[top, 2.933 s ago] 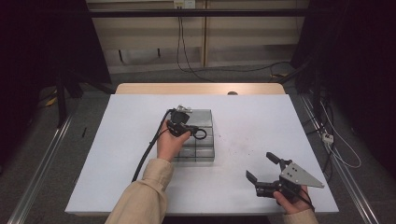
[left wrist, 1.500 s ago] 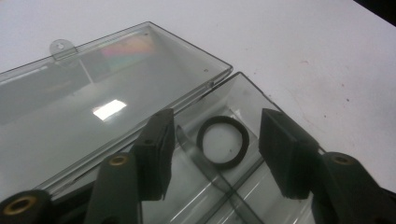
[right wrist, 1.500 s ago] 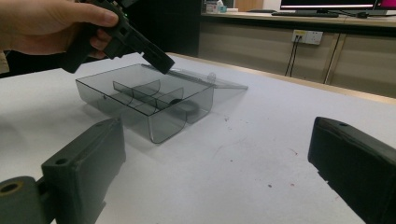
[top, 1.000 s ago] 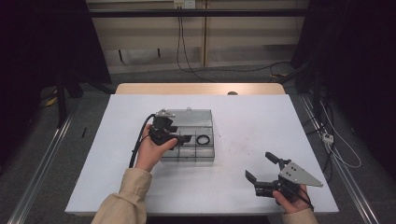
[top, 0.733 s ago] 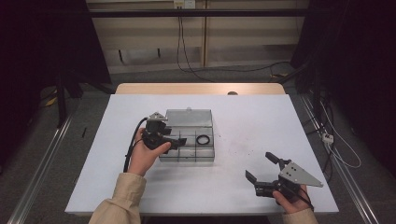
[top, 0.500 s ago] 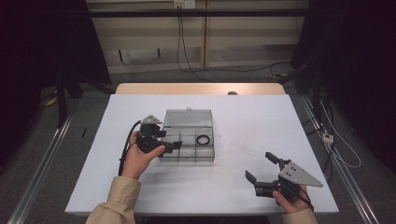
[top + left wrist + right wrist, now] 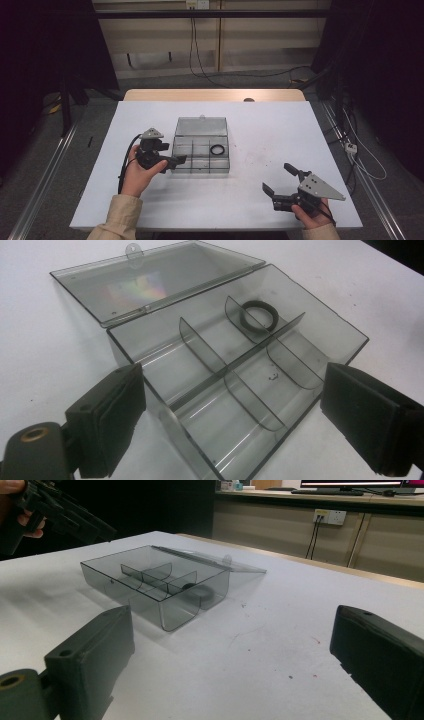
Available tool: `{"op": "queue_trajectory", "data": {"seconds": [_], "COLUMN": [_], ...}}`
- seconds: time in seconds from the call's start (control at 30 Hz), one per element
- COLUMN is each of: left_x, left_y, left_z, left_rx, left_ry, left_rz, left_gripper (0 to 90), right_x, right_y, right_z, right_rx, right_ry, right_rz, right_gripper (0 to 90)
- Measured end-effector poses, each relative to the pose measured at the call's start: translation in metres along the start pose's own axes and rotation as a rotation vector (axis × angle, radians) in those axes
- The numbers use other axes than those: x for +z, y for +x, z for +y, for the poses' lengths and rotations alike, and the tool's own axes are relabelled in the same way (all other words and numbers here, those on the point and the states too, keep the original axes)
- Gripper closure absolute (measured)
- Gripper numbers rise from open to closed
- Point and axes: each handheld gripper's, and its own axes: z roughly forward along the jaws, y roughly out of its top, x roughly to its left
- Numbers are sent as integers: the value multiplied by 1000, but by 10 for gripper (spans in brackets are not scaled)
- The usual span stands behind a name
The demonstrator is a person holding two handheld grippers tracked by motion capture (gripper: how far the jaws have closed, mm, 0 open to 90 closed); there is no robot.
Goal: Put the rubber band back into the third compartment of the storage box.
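Risk lies mostly with the left tool (image 7: 176,160), jaws spread and just been opening with nothing between them, right beside the left wall of the clear box (image 7: 201,159) in the middle of the tabletop (image 7: 280,130). A careless nudge could slide the light box or swing its open lid (image 7: 150,275). The black ring (image 7: 259,314) sits in a far compartment. The right tool (image 7: 280,185), spread and empty, waits near the front right corner.
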Motion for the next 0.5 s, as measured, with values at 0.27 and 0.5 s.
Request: {"op": "queue_trajectory", "data": {"seconds": [0.27, 0.5], "left_x": [-6, -12], "left_y": [4, 7], "left_z": [-7, -12], "left_rx": [-4, -1], "left_ry": [-3, -6], "left_rz": [10, 17], "left_gripper": [101, 94], "right_x": [0, 0], "right_y": [0, 0], "right_z": [0, 0], "right_rx": [0, -1], "right_ry": [0, 0], "right_rz": [0, -1], "right_gripper": [42, 42]}}
